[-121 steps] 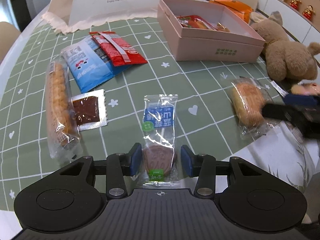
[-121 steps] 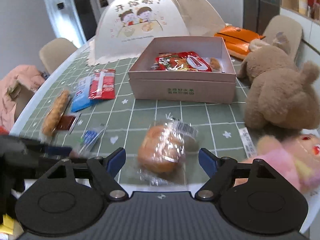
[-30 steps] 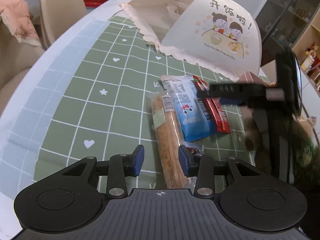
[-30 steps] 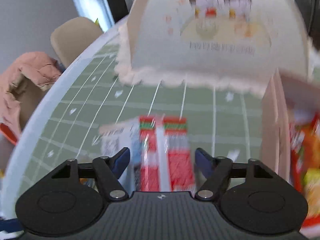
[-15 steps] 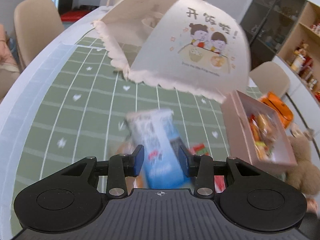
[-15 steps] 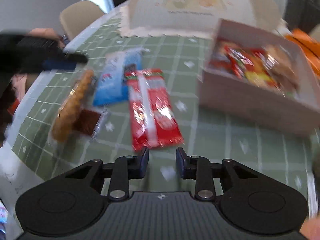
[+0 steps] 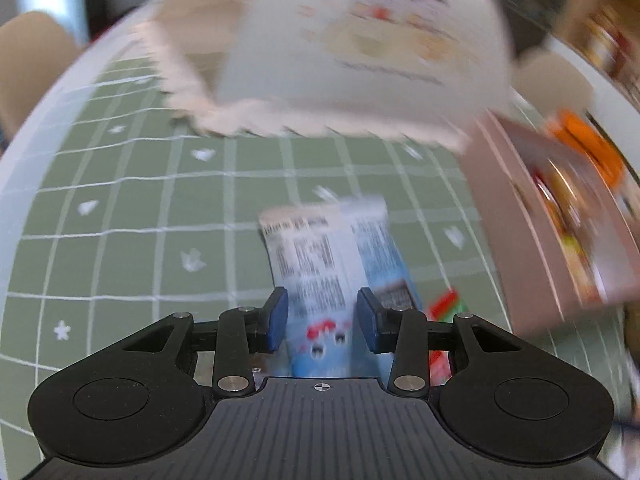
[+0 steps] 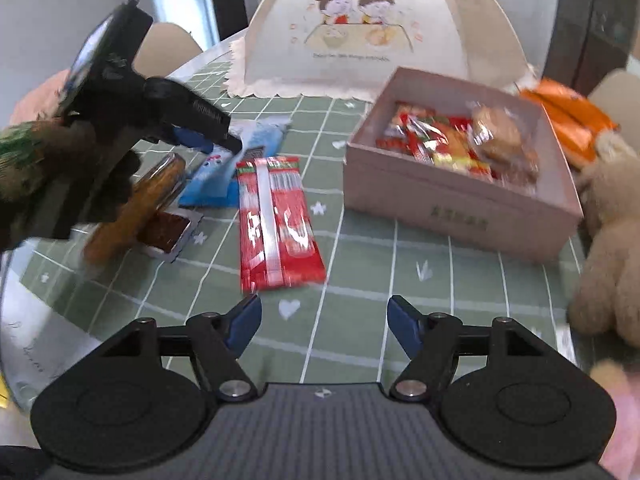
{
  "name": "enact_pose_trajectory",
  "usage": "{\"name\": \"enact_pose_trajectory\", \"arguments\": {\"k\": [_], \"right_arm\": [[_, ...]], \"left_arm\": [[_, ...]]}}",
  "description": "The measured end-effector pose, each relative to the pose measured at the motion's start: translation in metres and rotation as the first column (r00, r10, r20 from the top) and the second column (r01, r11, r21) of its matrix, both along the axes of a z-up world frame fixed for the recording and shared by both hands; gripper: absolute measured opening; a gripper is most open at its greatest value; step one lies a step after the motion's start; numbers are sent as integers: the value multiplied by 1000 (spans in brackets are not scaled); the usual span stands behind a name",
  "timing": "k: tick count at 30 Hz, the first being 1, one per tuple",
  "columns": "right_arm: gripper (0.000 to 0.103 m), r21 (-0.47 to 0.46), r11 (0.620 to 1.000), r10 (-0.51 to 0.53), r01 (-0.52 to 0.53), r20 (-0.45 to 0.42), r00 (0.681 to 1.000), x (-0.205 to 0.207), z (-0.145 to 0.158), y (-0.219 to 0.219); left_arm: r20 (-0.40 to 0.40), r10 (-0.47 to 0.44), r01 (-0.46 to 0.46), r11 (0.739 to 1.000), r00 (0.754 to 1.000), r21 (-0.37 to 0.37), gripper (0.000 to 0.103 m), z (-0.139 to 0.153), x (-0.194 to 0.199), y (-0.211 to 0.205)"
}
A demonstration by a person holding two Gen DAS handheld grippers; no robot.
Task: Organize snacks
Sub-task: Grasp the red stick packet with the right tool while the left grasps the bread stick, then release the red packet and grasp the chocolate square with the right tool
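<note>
My left gripper [image 7: 322, 320] is shut on the blue snack packet [image 7: 336, 264] and holds it lifted off the green tablecloth; it also shows in the right wrist view [image 8: 224, 168], gripped by the left gripper [image 8: 224, 140]. My right gripper [image 8: 324, 320] is open and empty above the cloth, just short of the red snack packet [image 8: 276, 220]. The pink box [image 8: 460, 204] holds several snacks, with a wrapped bun [image 8: 500, 136] among them. The box also shows at the right of the left wrist view [image 7: 532, 220].
A long biscuit pack [image 8: 136, 208] and a brown sachet [image 8: 168, 232] lie left of the red packet. A white food cover [image 8: 384, 28] stands behind. A brown teddy bear [image 8: 608, 248] and orange packets [image 8: 568, 116] are at the right. The table edge curves at the left.
My left gripper has raised the blue packet and swung right toward the pink box. My right gripper has opened wide and pulled back from the red packet.
</note>
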State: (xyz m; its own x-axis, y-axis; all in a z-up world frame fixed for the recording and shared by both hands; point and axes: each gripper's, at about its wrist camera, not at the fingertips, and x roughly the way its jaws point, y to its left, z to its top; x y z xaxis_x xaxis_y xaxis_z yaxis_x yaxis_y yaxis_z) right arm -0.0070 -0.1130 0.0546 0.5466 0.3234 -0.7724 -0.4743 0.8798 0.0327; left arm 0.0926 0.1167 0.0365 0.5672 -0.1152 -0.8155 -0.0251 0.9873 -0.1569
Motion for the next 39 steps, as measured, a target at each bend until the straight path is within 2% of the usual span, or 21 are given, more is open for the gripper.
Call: {"name": "enact_pose_trajectory", "arguments": {"k": [2,4,7,11,13,15,17,21,23,25,28,32,34,36,39], "right_arm": [[71,-6,1000,28,-28,1,1000,11,-3,14],[72,-2,998,61,-61,-13,998,24,-7,28],[73,-5,997,72,-72,-22,997,41,-16,43],[72,-1,999,36,-36,-51,998,56,-28,48],[57,26,999,25,-23,-75,997,53,-29,44],[52,13,1000,10,-9,-80,997,45,-28,38],[50,-21,1000,-5,3,-80,997,37,-28,31],[49,-19,998,-54,52,-120,991,21,-26,2],[49,-24,996,-92,89,-134,987,11,-26,-14],[50,-44,992,-123,119,-131,984,2,-27,-27],[51,-63,987,-152,145,-126,980,-8,-27,-38],[56,-79,980,-192,184,-112,975,-16,-28,-46],[61,-88,975,-213,204,-106,971,-19,-28,-49],[61,-93,974,-218,209,-101,971,-20,-27,-50],[62,-78,982,-174,170,-51,983,-25,-18,-44]], "left_arm": [[-24,-74,73,997,997,-11,41,2,-13,-3],[-28,-88,88,996,996,-9,40,7,-28,0],[-29,-40,39,999,999,-14,40,13,-49,14],[-15,66,-66,997,998,-43,37,24,-68,39],[2,91,-91,993,996,-72,37,31,-81,47],[0,89,-89,994,996,-71,37,36,-97,50],[-13,87,-87,996,996,-26,37,35,-111,48],[-84,42,-36,997,996,73,37,22,-127,35],[-79,30,-20,992,996,126,37,20,-132,27],[-75,32,-20,989,997,145,37,21,-132,22],[-62,17,-9,992,998,127,31,24,-133,11],[-35,-46,47,998,998,33,22,31,-135,-9],[-23,-83,83,997,996,-11,22,32,-137,-21],[-16,-107,107,994,994,-8,22,30,-137,-33],[-9,-117,117,992,993,47,22,29,-141,-44]]}}
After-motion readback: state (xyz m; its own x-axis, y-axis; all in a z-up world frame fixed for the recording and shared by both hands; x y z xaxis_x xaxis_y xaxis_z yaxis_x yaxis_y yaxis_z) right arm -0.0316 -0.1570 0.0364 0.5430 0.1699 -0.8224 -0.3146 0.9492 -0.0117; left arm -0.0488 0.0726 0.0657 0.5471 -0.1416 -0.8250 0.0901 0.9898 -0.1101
